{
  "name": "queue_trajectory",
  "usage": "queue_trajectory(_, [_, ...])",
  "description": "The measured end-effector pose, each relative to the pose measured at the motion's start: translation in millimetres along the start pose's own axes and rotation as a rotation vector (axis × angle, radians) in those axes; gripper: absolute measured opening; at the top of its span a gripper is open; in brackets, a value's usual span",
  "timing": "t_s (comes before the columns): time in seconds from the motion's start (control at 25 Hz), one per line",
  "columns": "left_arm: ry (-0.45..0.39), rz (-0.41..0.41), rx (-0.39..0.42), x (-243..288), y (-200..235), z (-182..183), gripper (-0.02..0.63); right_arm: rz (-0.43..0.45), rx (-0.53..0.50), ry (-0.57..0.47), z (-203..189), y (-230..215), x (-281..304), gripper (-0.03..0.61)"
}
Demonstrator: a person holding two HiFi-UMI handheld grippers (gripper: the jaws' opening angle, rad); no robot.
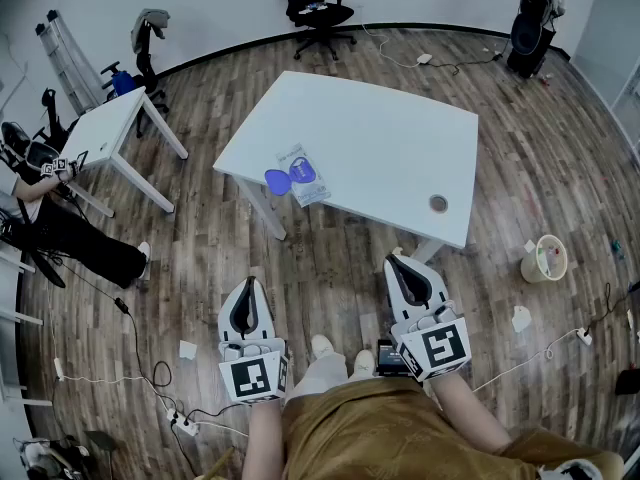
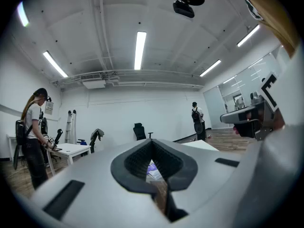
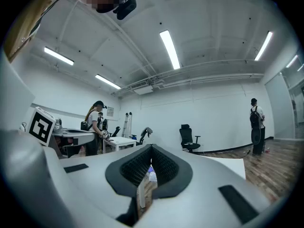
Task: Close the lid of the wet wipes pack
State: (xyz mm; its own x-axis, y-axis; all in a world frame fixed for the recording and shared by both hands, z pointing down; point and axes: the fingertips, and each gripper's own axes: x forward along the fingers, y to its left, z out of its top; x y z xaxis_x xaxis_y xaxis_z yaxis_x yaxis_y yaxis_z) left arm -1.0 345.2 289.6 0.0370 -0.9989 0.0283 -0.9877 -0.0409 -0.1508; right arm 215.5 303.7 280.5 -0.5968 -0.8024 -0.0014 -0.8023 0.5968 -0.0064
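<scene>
Closest in, both tools hang low in front of the person's legs, side by side and apart from each other. The left gripper (image 1: 248, 282) has its jaws brought together at the tips, with only the hollow between the dark pads (image 2: 130, 161) left, and nothing sits in it. The right gripper (image 1: 398, 259) is the same: tips meeting, nothing held, touching nothing.

Ahead of both tips comes a strip of wooden floor (image 1: 330, 258), then the near edge of a white table (image 1: 400, 133). The right gripper's tip is near that edge; the left one stands further back from it.

The wipes pack (image 1: 304, 176) lies flat on the table, ahead of the gap between the two tools, closer to the left gripper's line, well clear of both. Its purple lid (image 1: 277, 179) is flipped open on the pack's left side. Each gripper view shows a sliver of the pack through its own hollow.

Beyond the table, an office chair (image 1: 316, 6) stands by the far wall
</scene>
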Motion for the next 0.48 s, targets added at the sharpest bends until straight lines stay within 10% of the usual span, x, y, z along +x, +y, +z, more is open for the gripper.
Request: queue_trajectory(0.48, [-0.001,-0.019,-0.022,47,44,-11,-0.003,-0.016,-0.017,0.014,-3,10,60,0.006])
